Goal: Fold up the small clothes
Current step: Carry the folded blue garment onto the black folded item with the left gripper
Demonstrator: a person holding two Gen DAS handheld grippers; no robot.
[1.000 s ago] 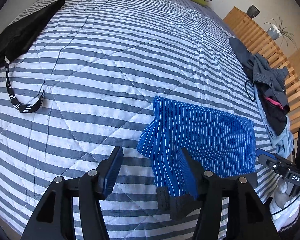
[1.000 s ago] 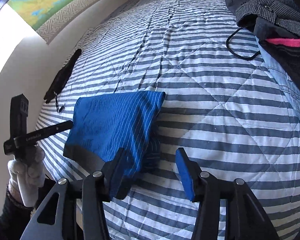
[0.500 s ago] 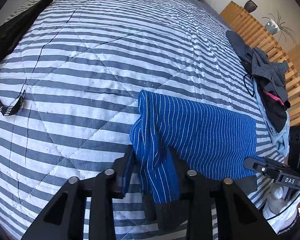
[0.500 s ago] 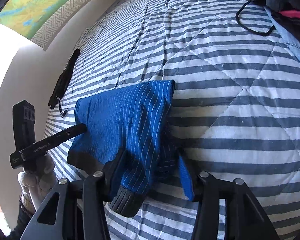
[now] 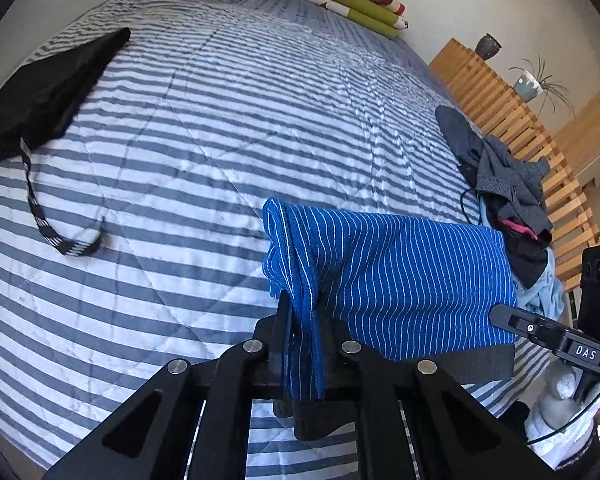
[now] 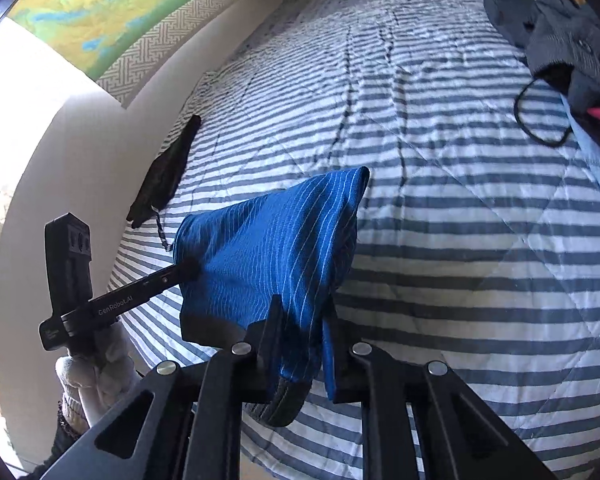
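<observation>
- Surface: striped quilt (image 5: pixel 204 128) on a bed, slatted wooden frame (image 5: pixel 512 120) along its right edge.
- Left gripper (image 5: pixel 300 320) — jaws clamped on the left end of the blue striped garment (image 5: pixel 400 276).
- Right gripper (image 6: pixel 300 328) — jaws clamped on its opposite end.
- Garment hangs lifted near the quilt's near edge, long axis running gripper to gripper; the fold probably goes forward from here.
- Containers: none visible; unfolded clothes pile (image 5: pixel 512 200) at the right edge, black bag (image 5: pixel 40 96) at the left.

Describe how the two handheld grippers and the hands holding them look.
Both grippers, left and right, are black with silver pivot bolts and blue-padded fingers. One side bears "GenRobot.AI", another "DAS". The hands wear white knit gloves; a thin black cable trails.
</observation>
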